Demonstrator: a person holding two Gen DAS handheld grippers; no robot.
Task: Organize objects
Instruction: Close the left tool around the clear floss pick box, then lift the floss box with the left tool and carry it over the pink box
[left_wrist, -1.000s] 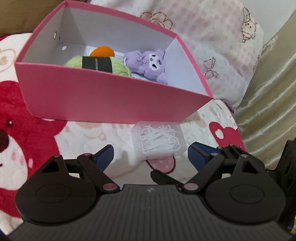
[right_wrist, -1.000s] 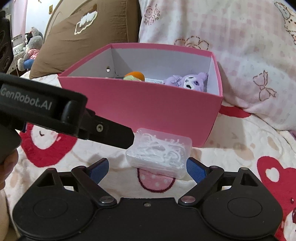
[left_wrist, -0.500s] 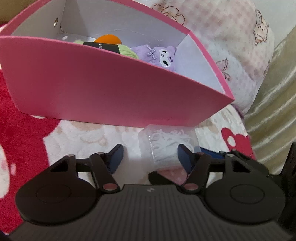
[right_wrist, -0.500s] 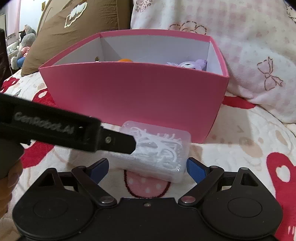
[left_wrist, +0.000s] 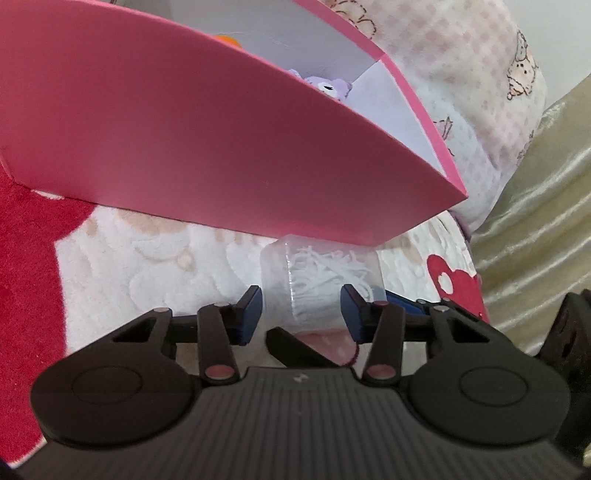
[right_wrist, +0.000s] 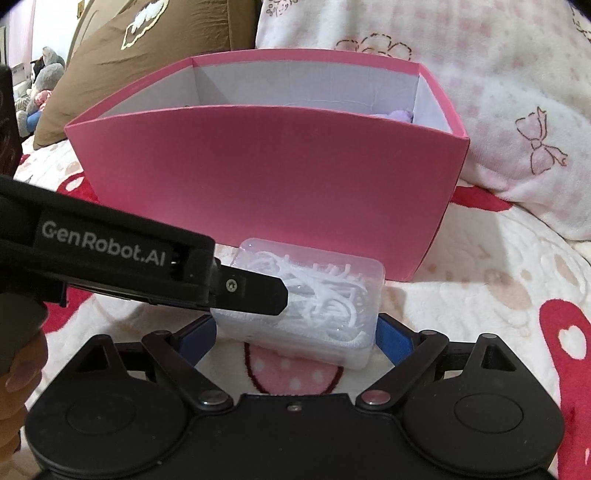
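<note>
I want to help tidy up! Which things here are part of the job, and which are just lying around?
Part of the job:
- clear floss pick box
- pink box
- purple plush in it
- left hand-held gripper
- right hand-held gripper

Just lying around:
- brown pillow
- pink checked pillow
- bear blanket
- grey plush toy

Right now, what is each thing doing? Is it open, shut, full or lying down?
Pink box: open on top, upright on the blanket.
Clear floss-pick case: lid shut, full of picks, resting on the blanket.
Purple plush toy: lying inside the box.
Left claw: open around the case.
Right claw: open around the case.
</note>
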